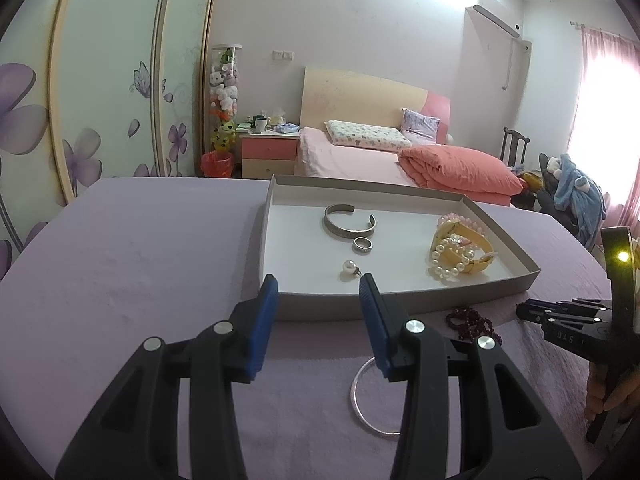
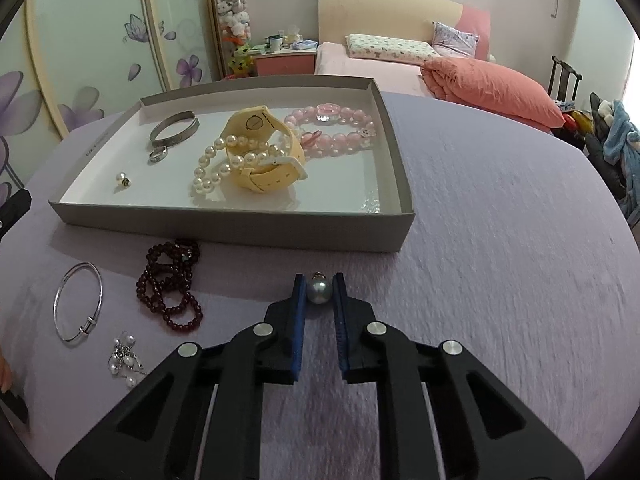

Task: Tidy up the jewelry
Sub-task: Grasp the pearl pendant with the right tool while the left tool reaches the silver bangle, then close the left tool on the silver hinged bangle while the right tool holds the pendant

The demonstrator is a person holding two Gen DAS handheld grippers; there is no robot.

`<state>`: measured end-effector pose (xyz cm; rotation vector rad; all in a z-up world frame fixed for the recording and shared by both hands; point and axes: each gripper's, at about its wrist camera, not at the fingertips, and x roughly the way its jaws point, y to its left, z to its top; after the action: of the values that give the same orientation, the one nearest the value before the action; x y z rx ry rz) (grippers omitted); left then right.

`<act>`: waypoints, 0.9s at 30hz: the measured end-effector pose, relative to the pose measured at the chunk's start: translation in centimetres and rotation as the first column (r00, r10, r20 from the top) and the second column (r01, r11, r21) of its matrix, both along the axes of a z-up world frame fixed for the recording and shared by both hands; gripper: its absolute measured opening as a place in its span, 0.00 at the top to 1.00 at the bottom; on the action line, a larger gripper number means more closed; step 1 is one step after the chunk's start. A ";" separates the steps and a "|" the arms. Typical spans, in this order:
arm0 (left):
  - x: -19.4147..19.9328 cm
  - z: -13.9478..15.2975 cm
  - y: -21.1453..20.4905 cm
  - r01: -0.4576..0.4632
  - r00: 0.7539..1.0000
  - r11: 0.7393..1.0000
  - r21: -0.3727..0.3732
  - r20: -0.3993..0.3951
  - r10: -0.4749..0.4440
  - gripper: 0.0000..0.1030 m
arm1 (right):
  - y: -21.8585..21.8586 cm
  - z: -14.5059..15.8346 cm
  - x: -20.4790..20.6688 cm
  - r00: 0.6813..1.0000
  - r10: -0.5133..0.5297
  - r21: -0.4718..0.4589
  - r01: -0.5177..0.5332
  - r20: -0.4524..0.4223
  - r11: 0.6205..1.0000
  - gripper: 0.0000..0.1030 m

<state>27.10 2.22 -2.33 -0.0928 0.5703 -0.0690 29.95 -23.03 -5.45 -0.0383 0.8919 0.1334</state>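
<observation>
A grey cardboard tray [image 2: 394,224] [image 1: 400,302] sits on the purple cloth. It holds a silver cuff [image 2: 175,129], a ring [image 2: 158,155], a pearl earring [image 2: 122,179] [image 1: 350,269], a pearl bracelet [image 2: 216,168], a yellow watch [image 2: 264,152] and a pink bead bracelet [image 2: 336,128]. My right gripper [image 2: 319,289] is shut on a grey pearl [image 2: 319,290] just in front of the tray. My left gripper [image 1: 319,286] is open and empty at the tray's near edge. A thin silver bangle [image 2: 78,308] [image 1: 366,400], dark red beads [image 2: 170,290] [image 1: 470,322] and a pearl cluster [image 2: 126,358] lie on the cloth.
The cloth-covered table [image 2: 500,240] stretches to the right of the tray. Behind it stand a bed with a coral duvet [image 2: 492,84], a pink nightstand [image 2: 284,60] and a flowered wardrobe [image 2: 80,60]. The right gripper's body shows in the left wrist view [image 1: 580,328].
</observation>
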 end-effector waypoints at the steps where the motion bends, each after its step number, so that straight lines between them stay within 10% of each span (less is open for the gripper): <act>1: -0.1 0.0 -0.1 0.003 1.000 1.000 -0.001 -0.001 -0.003 0.58 | -0.1 0.0 -0.2 1.000 -0.001 0.002 0.001 -0.001 1.000 0.86; 16: -2.1 -1.5 -4.7 0.200 0.970 0.980 0.023 -0.149 -0.194 0.26 | -2.7 1.9 -4.2 0.998 -0.043 0.098 0.039 0.046 0.994 0.86; 27: -0.3 -4.8 -6.9 0.234 0.922 0.965 0.115 -0.341 -0.183 0.25 | -3.0 1.9 -4.2 0.998 -0.041 0.117 0.035 0.049 0.993 0.86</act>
<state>26.84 -4.68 -7.16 0.1107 0.9169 -0.2203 25.79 -26.06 -3.50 0.0831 0.8318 0.1481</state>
